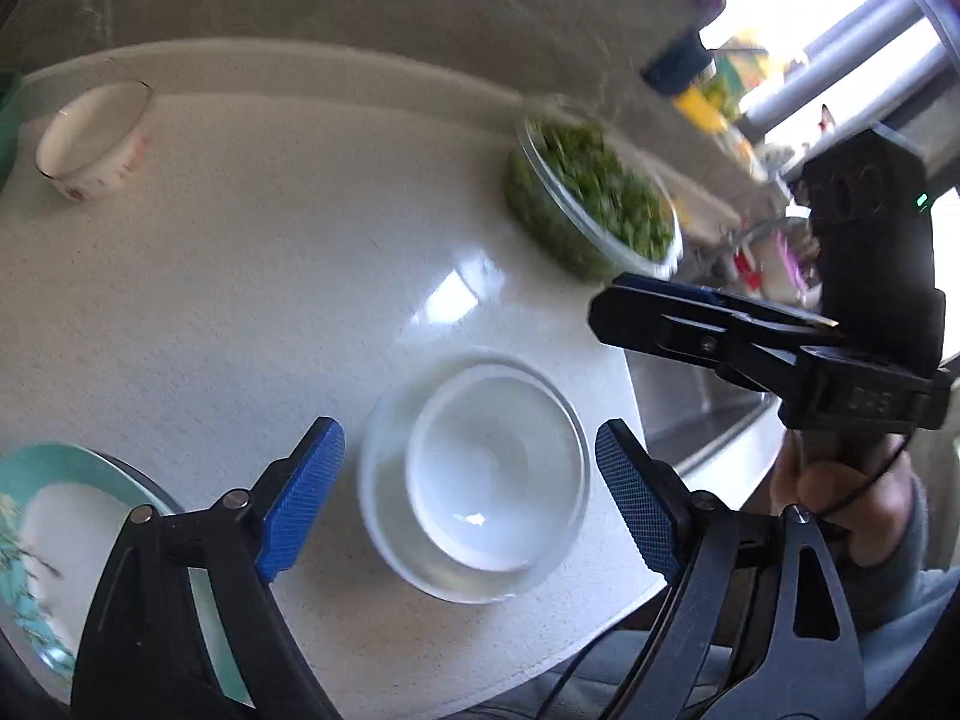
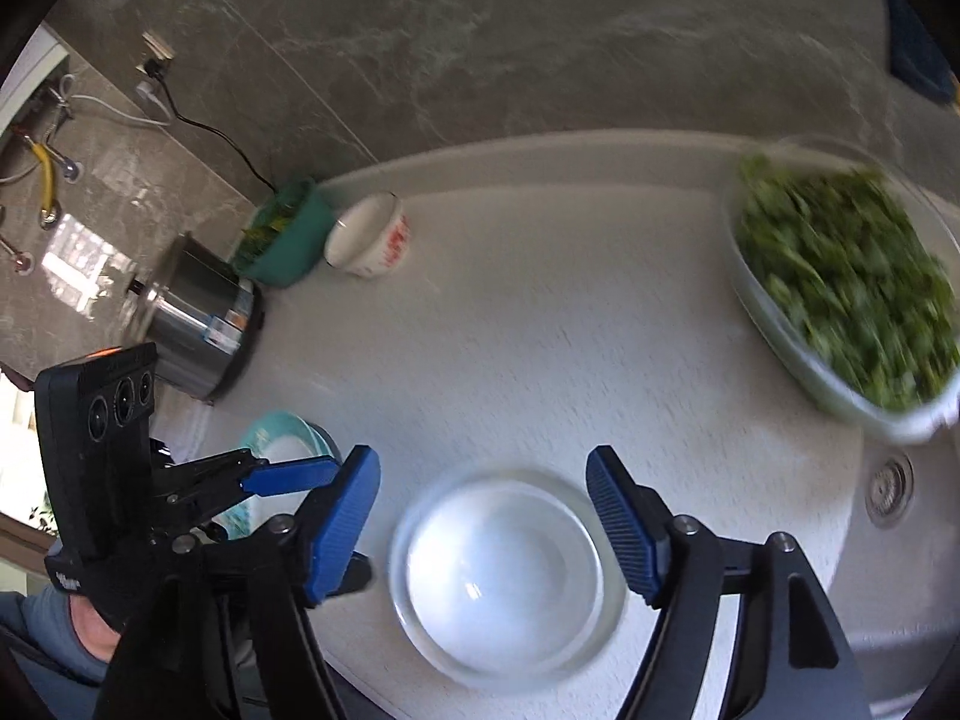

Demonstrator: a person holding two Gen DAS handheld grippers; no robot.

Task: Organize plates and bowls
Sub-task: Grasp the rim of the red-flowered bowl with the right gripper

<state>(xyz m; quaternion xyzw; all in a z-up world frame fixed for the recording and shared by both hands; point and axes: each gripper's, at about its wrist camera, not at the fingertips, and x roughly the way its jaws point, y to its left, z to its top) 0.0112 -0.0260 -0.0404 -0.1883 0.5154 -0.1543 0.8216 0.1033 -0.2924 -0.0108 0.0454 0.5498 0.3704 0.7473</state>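
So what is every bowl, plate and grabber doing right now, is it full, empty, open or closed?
Clear glass bowl: upright, with a white bowl nested inside, no food.
Big glass bowl: full of chopped greens.
Small white bowl: tipped on its side.
Teal plate: flat on the counter, no food seen.
Green bowl: tilted, greens inside.
Left gripper: open, holding nothing.
Right gripper: open, holding nothing.

Both grippers hang over the countertop's near edge: left gripper (image 1: 471,498) spread wide, right gripper (image 2: 483,525) likewise, apparently holding nothing.
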